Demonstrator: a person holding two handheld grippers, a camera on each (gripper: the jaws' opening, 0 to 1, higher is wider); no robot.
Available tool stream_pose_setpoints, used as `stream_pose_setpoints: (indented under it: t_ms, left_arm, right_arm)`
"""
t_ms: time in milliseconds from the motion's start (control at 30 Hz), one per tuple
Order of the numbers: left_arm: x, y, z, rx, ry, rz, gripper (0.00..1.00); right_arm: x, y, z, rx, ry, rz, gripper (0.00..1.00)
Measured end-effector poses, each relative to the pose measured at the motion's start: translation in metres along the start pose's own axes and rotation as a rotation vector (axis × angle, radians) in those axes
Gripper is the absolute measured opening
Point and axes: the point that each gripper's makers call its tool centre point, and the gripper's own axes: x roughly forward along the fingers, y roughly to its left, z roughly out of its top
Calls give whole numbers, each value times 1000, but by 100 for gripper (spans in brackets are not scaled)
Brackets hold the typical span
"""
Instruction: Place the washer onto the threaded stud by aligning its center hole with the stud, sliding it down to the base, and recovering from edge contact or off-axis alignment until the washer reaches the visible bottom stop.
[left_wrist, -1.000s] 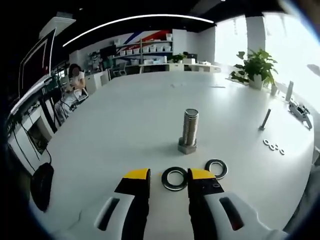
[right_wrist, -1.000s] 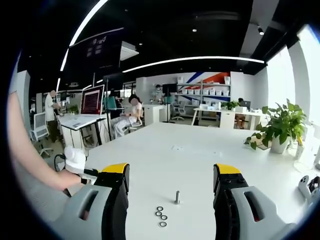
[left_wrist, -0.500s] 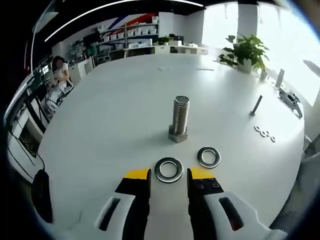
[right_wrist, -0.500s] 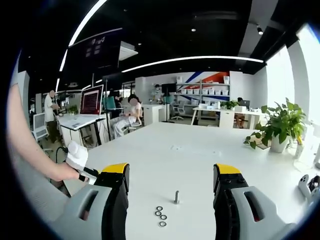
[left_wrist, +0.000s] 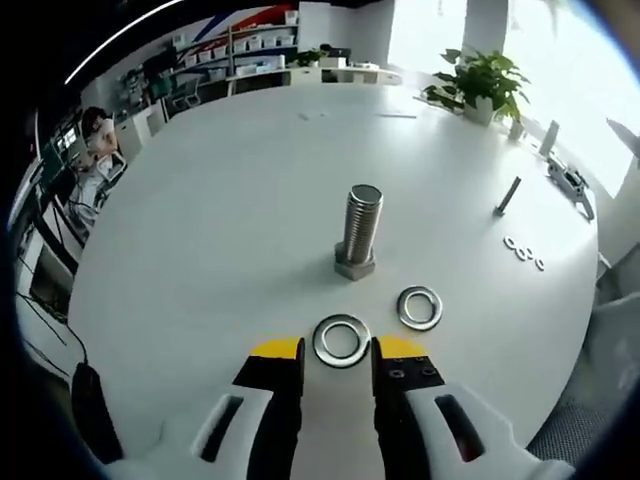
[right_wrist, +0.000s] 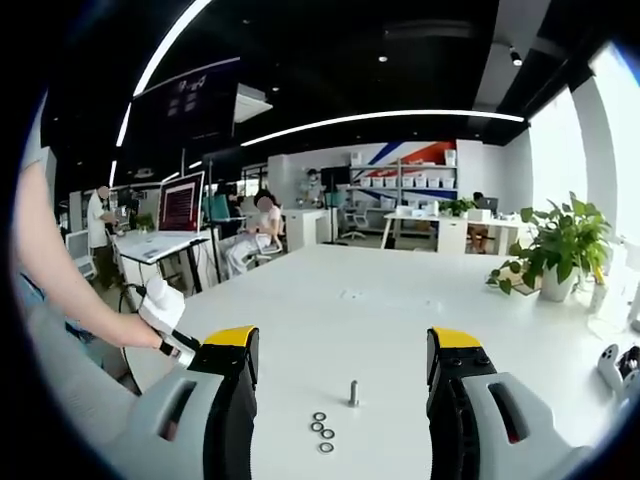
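We had the left gripper (left_wrist: 338, 348) narrowly parted right over the near washer (left_wrist: 341, 340), flat by the upright bolt (left_wrist: 358, 229), apparently not touching, so we needed an edge pinch, level.

Bright daylit office, heavy fisheye bend toward the edges.
We note window glare blowing out behind the potted plant (left_wrist: 478, 82); the white table (left_wrist: 220, 220) is evenly lit, with a soft shadow left of the threaded stud (left_wrist: 358, 232); the ceiling is dark above a curved light strip (right_wrist: 380, 118).
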Motion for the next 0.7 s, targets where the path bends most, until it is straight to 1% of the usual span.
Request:
stream_pose_setpoints:
  t_ms: [167,267,400,500,600,700]
  left_arm:
    - [6,1,3,31,44,-23,25]
    - [7,-1,2,77,75,-30,24]
    - [7,0,1,84,101,-42,24]
    - [8,0,0,101,132,-51,23]
    - [9,0,-2,182,174,-56,24]
    - [10,0,-2,190,192,-60,24]
  right_arm:
    - [0,-1,0,6,0,-2,71]
    - [0,-2,0,7,-1,-5,70]
    - [0,-2,0,13,0,-5,70]
    - [1,-2,0,13,-1,-3,70]
    - [1,-1,0,9,-1,2,70]
    - [1,0,-1,8,1,6,70]
